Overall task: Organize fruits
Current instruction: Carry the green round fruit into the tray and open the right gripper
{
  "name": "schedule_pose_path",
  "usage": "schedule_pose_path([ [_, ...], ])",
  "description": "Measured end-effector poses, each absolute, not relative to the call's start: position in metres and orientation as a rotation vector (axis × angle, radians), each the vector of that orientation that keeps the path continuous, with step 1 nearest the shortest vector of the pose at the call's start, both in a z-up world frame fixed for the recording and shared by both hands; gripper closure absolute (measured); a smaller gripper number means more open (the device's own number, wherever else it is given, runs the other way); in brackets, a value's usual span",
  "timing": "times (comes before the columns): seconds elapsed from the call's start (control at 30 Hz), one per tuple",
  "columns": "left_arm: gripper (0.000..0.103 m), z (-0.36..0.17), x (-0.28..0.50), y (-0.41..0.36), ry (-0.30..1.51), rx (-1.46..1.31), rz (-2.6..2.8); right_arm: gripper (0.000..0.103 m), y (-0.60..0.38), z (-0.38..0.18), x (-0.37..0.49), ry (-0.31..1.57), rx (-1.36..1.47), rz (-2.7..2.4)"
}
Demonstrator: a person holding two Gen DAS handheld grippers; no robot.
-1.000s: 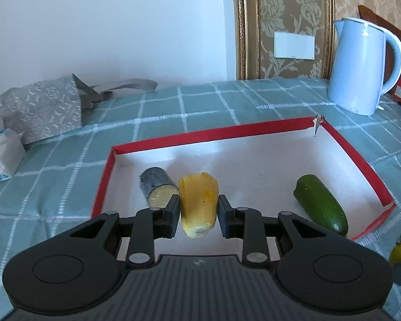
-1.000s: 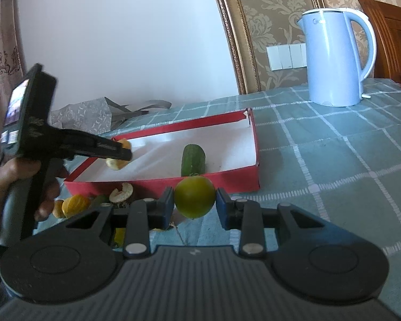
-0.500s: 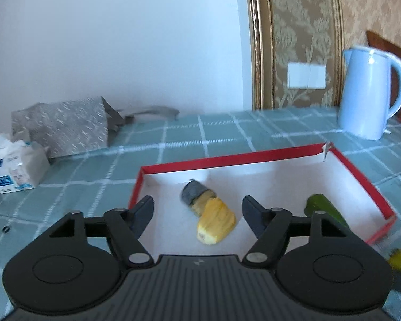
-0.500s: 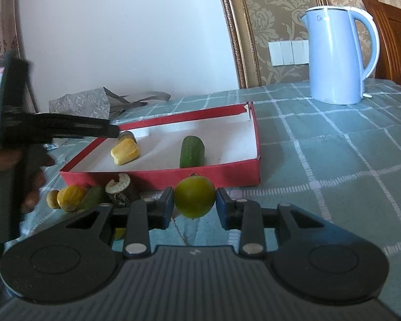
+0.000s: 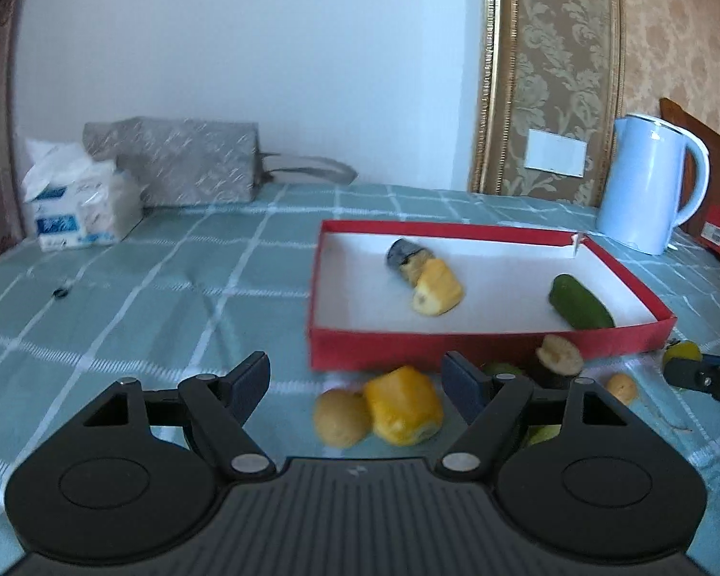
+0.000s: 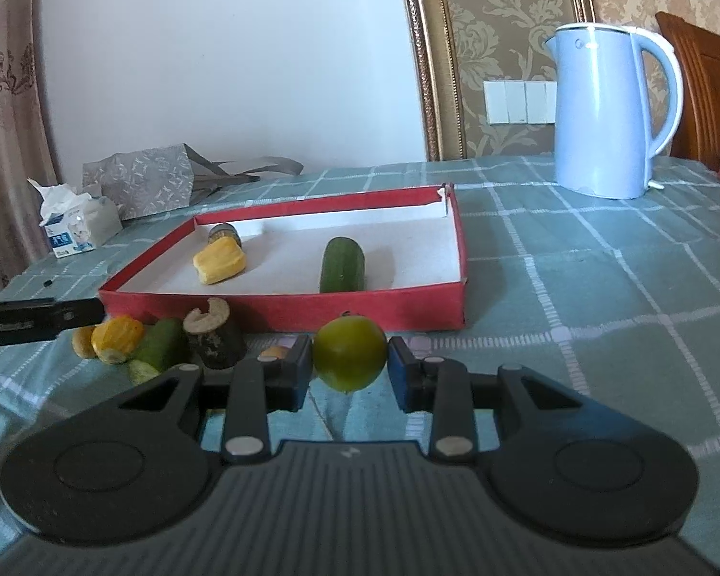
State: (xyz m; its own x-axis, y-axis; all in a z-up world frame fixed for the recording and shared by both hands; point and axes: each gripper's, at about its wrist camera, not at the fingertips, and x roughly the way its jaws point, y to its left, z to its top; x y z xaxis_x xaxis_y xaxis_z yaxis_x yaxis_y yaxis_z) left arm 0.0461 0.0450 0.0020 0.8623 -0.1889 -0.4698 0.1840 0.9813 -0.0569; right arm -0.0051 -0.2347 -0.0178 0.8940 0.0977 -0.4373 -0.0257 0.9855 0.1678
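A red box [image 5: 456, 348] with a white floor holds a yellow fruit piece [image 5: 437, 288], a dark stub [image 5: 401, 254] and a green cucumber [image 5: 581, 307]. My left gripper [image 5: 355, 369] hovers in front of the box with its jaws opening and nothing gripped. Below it on the cloth lie another yellow piece [image 5: 403, 405] and a brownish round fruit [image 5: 341, 417]. My right gripper [image 6: 348, 360] is shut on a round green-yellow fruit [image 6: 349, 353], held just before the box's front wall [image 6: 360, 307]. The left gripper's finger [image 6: 38, 321] shows at the left edge.
More loose fruit lies before the box: a cut dark stump [image 6: 213, 331] and a green piece [image 6: 161, 348]. A pale blue kettle [image 6: 605, 110] stands back right. A tissue pack [image 5: 81, 206] and a grey bag [image 5: 182, 163] sit back left on the checked cloth.
My left gripper let go of the yellow piece inside the box, opened wide and drew back out, now over the loose fruit in front. The right gripper stayed still with its fruit.
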Motion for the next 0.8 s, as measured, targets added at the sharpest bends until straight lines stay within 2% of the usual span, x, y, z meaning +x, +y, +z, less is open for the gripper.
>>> schedule_pose_path([
  [0.5,0.023,-0.004,0.047,0.058,0.532,-0.061,-0.172,0.071,-0.227,-0.005,-0.005,0.411,0.109,0.043],
  [0.8,0.022,-0.003,0.048,0.063,0.535,-0.094,-0.176,0.071,-0.224,0.012,0.062,0.458,0.043,-0.014],
])
